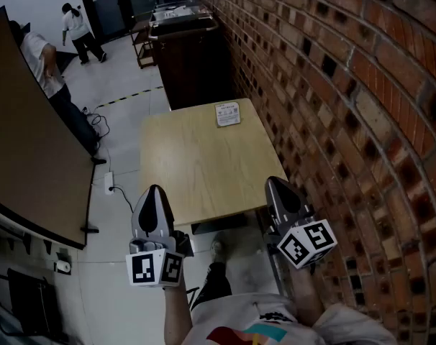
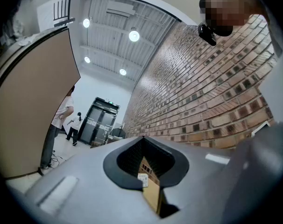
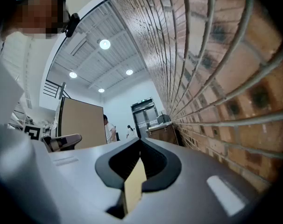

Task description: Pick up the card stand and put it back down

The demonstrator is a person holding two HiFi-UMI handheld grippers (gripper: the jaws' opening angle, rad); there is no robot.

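Well beyond both jaws sits the card stand (image 1: pixel 228 113).

The right gripper (image 3: pixel 140 143) has its jaws closed, tips meeting. A brick wall (image 3: pixel 225 78) runs along the right. Far off stand a brown board (image 3: pixel 83 125), a person (image 3: pixel 109 130) and a dark door (image 3: pixel 144 118).

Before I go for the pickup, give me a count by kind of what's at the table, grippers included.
Card stand: 1, near the far edge
Table: 1
Grippers: 2, left gripper and right gripper, both with fingers shut and empty, at the near edge
Total: 4
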